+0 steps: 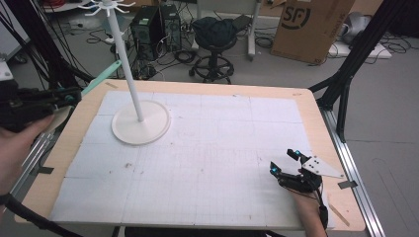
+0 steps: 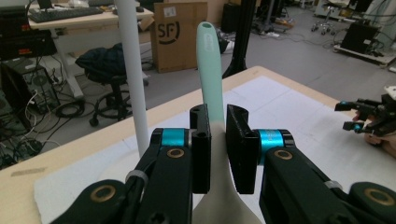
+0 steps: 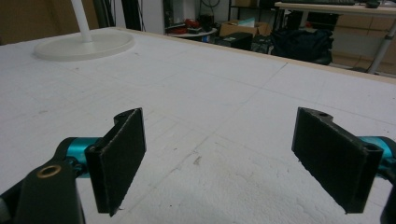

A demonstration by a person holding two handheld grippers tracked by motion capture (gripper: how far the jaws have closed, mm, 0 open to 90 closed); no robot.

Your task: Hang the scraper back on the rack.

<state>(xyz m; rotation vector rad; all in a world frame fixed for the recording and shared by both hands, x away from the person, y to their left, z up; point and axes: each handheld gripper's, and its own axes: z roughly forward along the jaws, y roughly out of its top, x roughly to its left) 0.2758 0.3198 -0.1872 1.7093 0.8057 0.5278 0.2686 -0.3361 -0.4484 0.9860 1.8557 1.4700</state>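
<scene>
The left gripper [image 2: 218, 140] clamps its fingers on a mint-handled spatula [image 2: 209, 70] with a cream blade, just left of the white rack stand [image 1: 141, 121]; its smooth pole [image 2: 132, 70] rises close beside; the right gripper [image 1: 289, 164] rests on the matte white tabletop [image 1: 207, 148] well right of the stand, fingers spread wide, holding nothing.

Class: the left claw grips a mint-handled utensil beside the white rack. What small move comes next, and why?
Probably raise the utensil toward the rack's hooks: the left claw holds it low beside the pole, well beneath them.
</scene>
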